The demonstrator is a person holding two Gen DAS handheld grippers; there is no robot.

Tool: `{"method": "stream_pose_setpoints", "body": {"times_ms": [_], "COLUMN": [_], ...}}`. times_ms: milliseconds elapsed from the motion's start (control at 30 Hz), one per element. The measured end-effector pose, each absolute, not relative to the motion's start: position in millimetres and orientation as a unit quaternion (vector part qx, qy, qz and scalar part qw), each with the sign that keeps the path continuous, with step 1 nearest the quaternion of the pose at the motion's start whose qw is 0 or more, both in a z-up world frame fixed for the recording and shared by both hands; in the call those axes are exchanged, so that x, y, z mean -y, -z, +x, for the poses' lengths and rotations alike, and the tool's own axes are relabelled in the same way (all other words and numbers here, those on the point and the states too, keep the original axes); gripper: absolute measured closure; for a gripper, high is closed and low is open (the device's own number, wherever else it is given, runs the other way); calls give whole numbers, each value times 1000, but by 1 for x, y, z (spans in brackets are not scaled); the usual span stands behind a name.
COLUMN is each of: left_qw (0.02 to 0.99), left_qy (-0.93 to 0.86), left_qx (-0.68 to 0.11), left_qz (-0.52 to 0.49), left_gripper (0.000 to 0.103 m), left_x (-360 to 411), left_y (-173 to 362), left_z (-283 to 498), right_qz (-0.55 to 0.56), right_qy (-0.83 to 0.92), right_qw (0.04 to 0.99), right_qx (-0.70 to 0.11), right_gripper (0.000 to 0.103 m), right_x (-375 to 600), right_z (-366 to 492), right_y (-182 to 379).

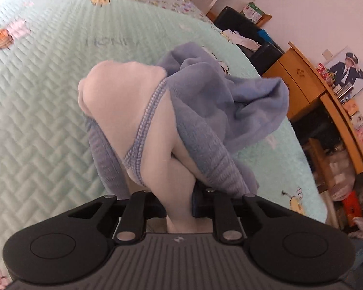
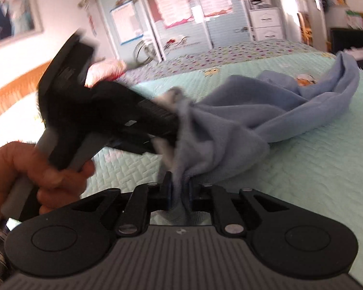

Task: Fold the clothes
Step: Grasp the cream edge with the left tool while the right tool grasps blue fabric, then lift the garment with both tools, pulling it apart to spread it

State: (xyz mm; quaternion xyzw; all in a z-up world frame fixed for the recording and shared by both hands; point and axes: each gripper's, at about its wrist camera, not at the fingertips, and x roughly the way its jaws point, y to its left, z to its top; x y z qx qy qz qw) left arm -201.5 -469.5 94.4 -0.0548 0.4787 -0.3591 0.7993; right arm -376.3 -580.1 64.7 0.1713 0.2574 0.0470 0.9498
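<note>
Both hand-held grippers (image 1: 180, 205) (image 2: 179, 198) pinch blue garment (image 2: 266, 111), trailing away rightward.

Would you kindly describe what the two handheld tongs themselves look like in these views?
Both are matte black. The left tongs and right tongs each have a ribbed grey top plate with a small white logo, two round black discs at the sides, and black link bars pinned with silver rivets. Seen from the right wrist, the left unit has a pale grey handle.
</note>
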Motion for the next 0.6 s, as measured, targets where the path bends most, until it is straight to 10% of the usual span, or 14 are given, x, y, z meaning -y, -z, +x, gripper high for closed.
{"method": "stream_pose_setpoints", "body": {"times_ms": [233, 600], "left_qw": [815, 833], "left_qy": [341, 329], "left_qx": [-464, -442], "left_qz": [-63, -57], "left_gripper": [87, 92], "left_x": [445, 419], "left_y": [-96, -112], "left_z": [-208, -200], "right_qz": [333, 228], "right_qy": [97, 346], "right_qw": [916, 875], "right_qx": [-201, -249], "right_gripper": [35, 24], "right_x": [681, 768], "right_z": [-380, -304], "right_y": [-76, -48]}}
